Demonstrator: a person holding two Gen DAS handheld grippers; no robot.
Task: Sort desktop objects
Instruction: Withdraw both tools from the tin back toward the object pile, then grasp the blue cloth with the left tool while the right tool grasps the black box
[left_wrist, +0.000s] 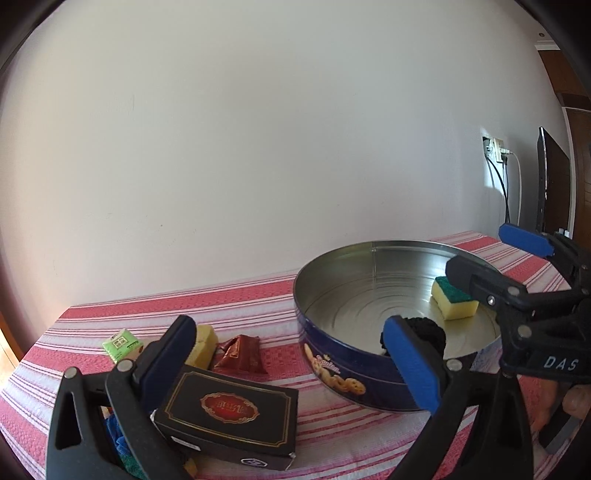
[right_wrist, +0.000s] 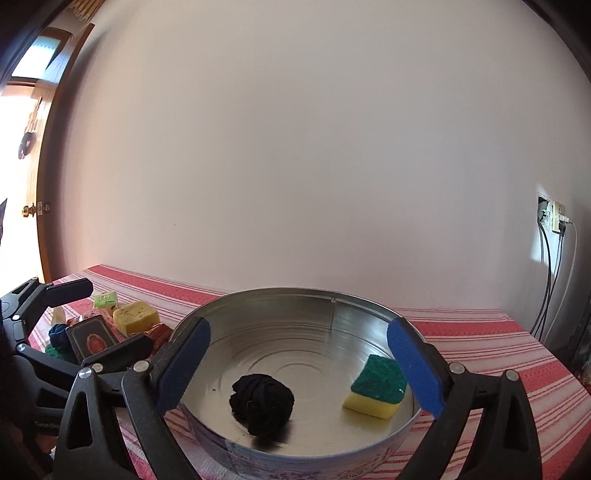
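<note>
A: What does the bench (left_wrist: 229, 306) look like, and the room round it?

B: It is covered in a red and white striped cloth and stands against a plain pale wall (left_wrist: 258, 129). Beyond the tin, on the wall, a socket (right_wrist: 556, 218) with cables hanging down; in the right wrist view a wooden door (right_wrist: 33, 155) shows past the far end of the bench from it.

A: And the edges, the free space?

B: A round tin (right_wrist: 332, 306), open and metal inside, takes the middle. The cloth behind the tin, towards the wall, is bare. On its other side a cluster of small things crowds the bench: a black box (left_wrist: 229, 410) with a red emblem, a brown wrapper (left_wrist: 242, 354), a yellow sponge (right_wrist: 136, 315), a green packet (left_wrist: 122, 344).

A: What is in the tin?

B: A black ball of cloth (right_wrist: 263, 402) near the front wall, and a yellow sponge with a green top (right_wrist: 376, 387), apart from it, near the side wall.

A: The grippers?

B: The right gripper (right_wrist: 299, 369) is spread wide above the tin, holding nothing, the black ball lying below between its fingers. The left gripper (left_wrist: 291, 369) is wide too, beside the tin, the black box between its fingers; I cannot tell whether either finger touches it
</note>
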